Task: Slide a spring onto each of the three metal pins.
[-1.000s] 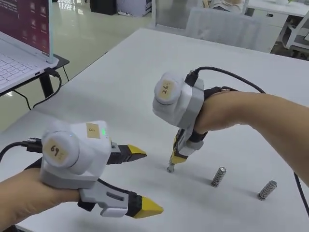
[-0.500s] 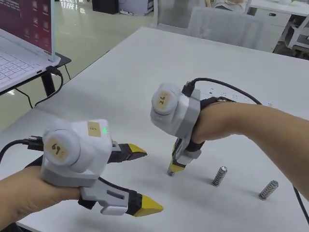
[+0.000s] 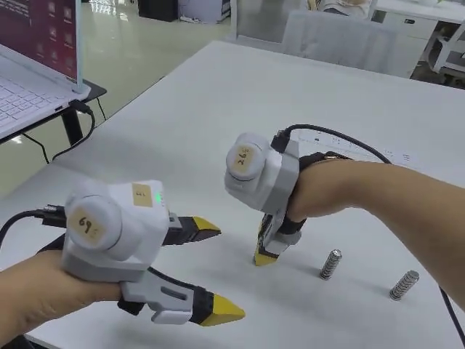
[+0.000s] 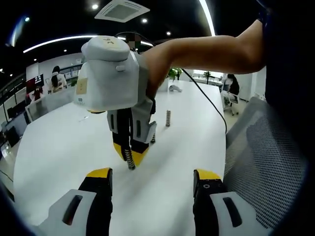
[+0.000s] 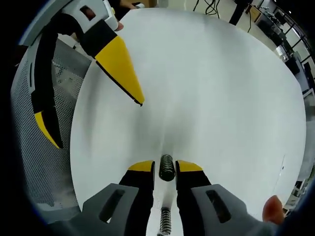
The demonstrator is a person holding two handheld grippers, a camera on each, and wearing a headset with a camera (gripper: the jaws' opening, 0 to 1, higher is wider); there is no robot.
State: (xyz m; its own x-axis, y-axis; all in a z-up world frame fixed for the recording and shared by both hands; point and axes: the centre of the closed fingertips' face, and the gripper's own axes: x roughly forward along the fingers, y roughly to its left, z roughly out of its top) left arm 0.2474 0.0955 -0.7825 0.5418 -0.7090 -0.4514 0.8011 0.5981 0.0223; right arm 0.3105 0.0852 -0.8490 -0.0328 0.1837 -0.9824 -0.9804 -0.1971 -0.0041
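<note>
While the right gripper (image 3: 265, 254) points steeply down at the white table (image 3: 218, 109), its jaws are nearly closed on a spring (image 5: 166, 167). They pinch the upper coils, so the rest hangs below the yellow tips, with its lower end at or just above the tabletop. Whether a pin already sits inside those coils I cannot tell. To do this step well, I judge the spring should be held upright and lowered straight down with a light pinch so the coils do not buckle. It should be let go only once it stands by itself.

The left gripper (image 3: 225, 271) hovers near the table's front-left, jaws wide apart and holding nothing, aimed toward the work. A second spring (image 3: 330, 264) stands slightly tilted just to the right, and a third spring (image 3: 403, 285) stands farther right. The right forearm passes above them, so a sideways retreat risks knocking them. Open table lies beyond and to the left. The table's left edge and a laptop (image 3: 29, 58) are well apart.
</note>
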